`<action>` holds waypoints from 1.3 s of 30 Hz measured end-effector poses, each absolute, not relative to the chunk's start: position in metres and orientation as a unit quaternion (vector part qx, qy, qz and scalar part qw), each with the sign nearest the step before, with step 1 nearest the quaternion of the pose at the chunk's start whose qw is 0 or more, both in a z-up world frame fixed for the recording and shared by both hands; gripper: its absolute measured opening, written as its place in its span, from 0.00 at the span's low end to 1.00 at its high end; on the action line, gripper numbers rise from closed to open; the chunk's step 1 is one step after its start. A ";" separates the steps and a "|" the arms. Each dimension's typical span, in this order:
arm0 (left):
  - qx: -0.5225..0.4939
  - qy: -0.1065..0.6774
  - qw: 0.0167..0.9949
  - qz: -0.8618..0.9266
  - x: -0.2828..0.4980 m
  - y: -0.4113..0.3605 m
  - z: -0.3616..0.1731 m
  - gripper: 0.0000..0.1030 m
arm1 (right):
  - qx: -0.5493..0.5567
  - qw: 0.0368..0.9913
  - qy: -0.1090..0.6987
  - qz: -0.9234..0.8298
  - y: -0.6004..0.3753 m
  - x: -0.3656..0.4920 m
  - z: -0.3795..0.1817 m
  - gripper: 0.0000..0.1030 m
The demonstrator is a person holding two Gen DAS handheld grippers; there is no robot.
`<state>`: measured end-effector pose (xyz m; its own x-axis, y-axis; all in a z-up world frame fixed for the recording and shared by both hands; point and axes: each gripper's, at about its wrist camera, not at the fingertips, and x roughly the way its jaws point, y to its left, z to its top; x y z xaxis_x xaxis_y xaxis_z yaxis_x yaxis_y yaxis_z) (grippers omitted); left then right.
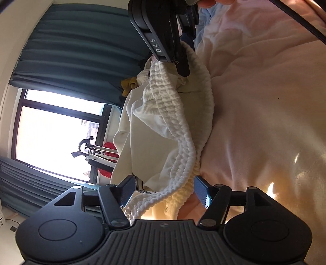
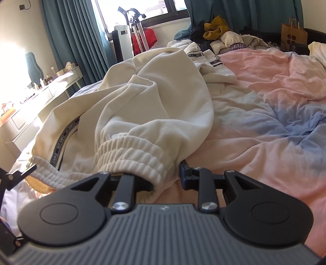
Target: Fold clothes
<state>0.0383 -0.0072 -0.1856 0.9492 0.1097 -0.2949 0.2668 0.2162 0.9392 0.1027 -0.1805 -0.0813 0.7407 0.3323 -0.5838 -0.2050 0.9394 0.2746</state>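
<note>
Both grippers — left gripper (image 1: 164, 190), right gripper (image 2: 156, 173) — stand spread around the cream trousers' waistband (image 1: 183, 130); bare pink bedspread (image 2: 264, 142) lies rightward.

ribbed cloth waistband (image 1: 179, 126), matt plastic grippers

grippers: 2 | cream trousers (image 2: 142, 106): 1, across the right claw's jaws | paper bag (image 2: 293, 33): 1, far ahead, right of claw | clothes heap (image 2: 228, 36): 1, far ahead | windows (image 2: 132, 10): 1, ahead-left
</note>
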 end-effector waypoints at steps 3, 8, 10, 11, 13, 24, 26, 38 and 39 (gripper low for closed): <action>0.630 0.160 0.760 -0.034 0.049 -0.003 -0.193 0.66 | 0.098 0.927 0.331 0.145 -0.181 0.104 -0.082 0.27; 0.630 0.173 0.757 0.008 0.058 0.006 -0.197 0.65 | 0.105 0.925 0.335 0.144 -0.183 0.105 -0.084 0.28; 0.625 0.161 0.764 0.011 0.064 0.007 -0.195 0.65 | 0.108 0.924 0.337 0.143 -0.183 0.106 -0.085 0.28; 0.625 0.154 0.765 0.011 0.067 0.006 -0.197 0.64 | 0.108 0.924 0.338 0.142 -0.183 0.106 -0.085 0.28; 0.651 0.141 0.745 0.010 0.077 0.005 -0.209 0.64 | 0.106 0.924 0.340 0.140 -0.184 0.106 -0.087 0.28; 0.524 0.101 0.840 0.102 0.130 0.034 -0.168 0.41 | 0.086 0.920 0.364 0.115 -0.187 0.105 -0.104 0.44; 0.481 0.097 0.864 0.112 0.129 0.041 -0.154 0.40 | 0.069 0.922 0.364 0.113 -0.183 0.104 -0.107 0.50; 0.287 0.082 0.942 0.156 0.097 0.064 -0.071 0.24 | 0.024 0.928 0.338 0.154 -0.162 0.088 -0.099 0.63; 0.280 0.086 0.943 0.157 0.094 0.066 -0.069 0.23 | 0.030 0.929 0.333 0.158 -0.162 0.089 -0.099 0.62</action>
<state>0.0937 0.0660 -0.0686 0.9362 0.3438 -0.0737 -0.2481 0.7944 0.5544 0.0885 -0.1619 -0.0988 0.7277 0.3134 -0.6101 -0.2738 0.9483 0.1605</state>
